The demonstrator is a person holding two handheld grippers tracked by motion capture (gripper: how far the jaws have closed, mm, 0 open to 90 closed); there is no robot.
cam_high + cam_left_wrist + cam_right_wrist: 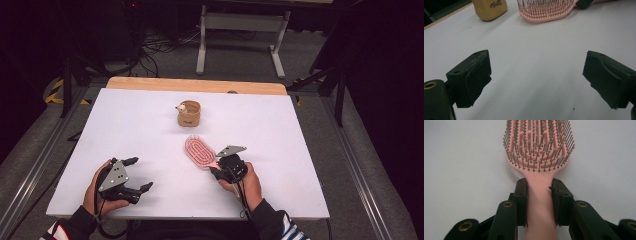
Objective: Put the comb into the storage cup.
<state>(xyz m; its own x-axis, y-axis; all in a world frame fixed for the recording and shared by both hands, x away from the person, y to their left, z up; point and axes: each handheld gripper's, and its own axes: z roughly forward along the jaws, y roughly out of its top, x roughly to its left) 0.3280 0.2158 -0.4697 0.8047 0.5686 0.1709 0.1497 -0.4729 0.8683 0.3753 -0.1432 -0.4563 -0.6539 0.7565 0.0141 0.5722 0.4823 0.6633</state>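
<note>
- Brush [200, 152] lies bristles-up on table [300, 130], mid-right; long axis runs from handle at right gripper [539, 201] up-left toward cup [189, 113].
- Right jaws clamped on handle.
- Left gripper [135, 175] well apart, jaws wide, nothing between.

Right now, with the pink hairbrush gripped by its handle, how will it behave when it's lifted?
The pink hairbrush looks like rigid plastic, so it probably stays stiff. Its vented head suggests it is light. The right gripper pinches only the smooth handle, so the head may droop or pivot.
</note>
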